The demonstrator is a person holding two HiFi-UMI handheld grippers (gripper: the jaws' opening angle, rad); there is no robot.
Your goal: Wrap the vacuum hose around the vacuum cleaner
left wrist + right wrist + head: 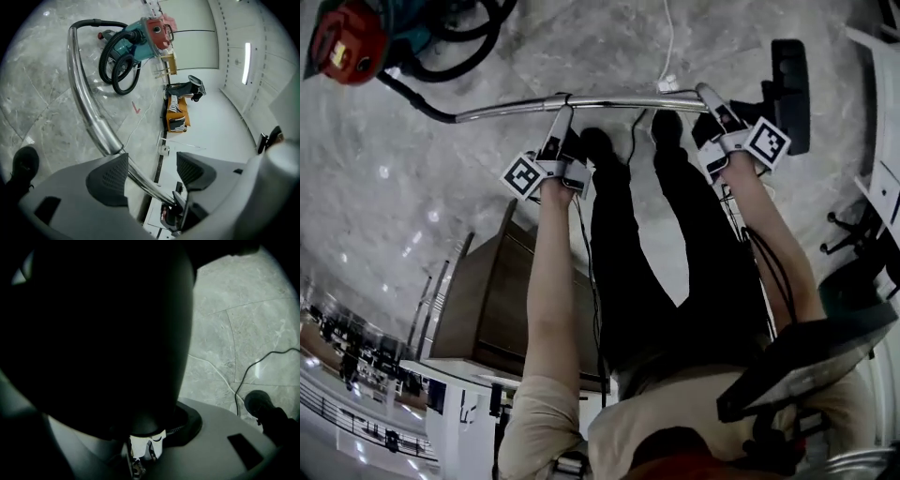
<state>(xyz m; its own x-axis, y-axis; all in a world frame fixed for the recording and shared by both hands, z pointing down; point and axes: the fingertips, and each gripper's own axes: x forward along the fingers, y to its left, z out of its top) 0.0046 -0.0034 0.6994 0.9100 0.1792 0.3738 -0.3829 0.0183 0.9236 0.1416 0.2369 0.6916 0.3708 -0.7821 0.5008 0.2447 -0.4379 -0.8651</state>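
The red and teal vacuum cleaner (347,42) (150,35) sits on the marble floor with its black hose (459,42) (117,70) looped beside it. From the hose a chrome wand (619,101) (89,112) runs level to the black floor head (789,89). My left gripper (562,112) (152,173) stands open around the wand, which passes between the pads near the left one without being pinched. My right gripper (712,98) (145,427) is shut on the wand's dark end (103,333) by the floor head; that end fills most of the right gripper view.
The person's black trouser legs (675,234) and shoes (26,161) (260,404) stand just behind the wand. A brown wooden cabinet (516,300) is at lower left. A white cable (668,47) and a black cord (262,362) trail over the floor. An orange striped object (177,112) stands by the wall.
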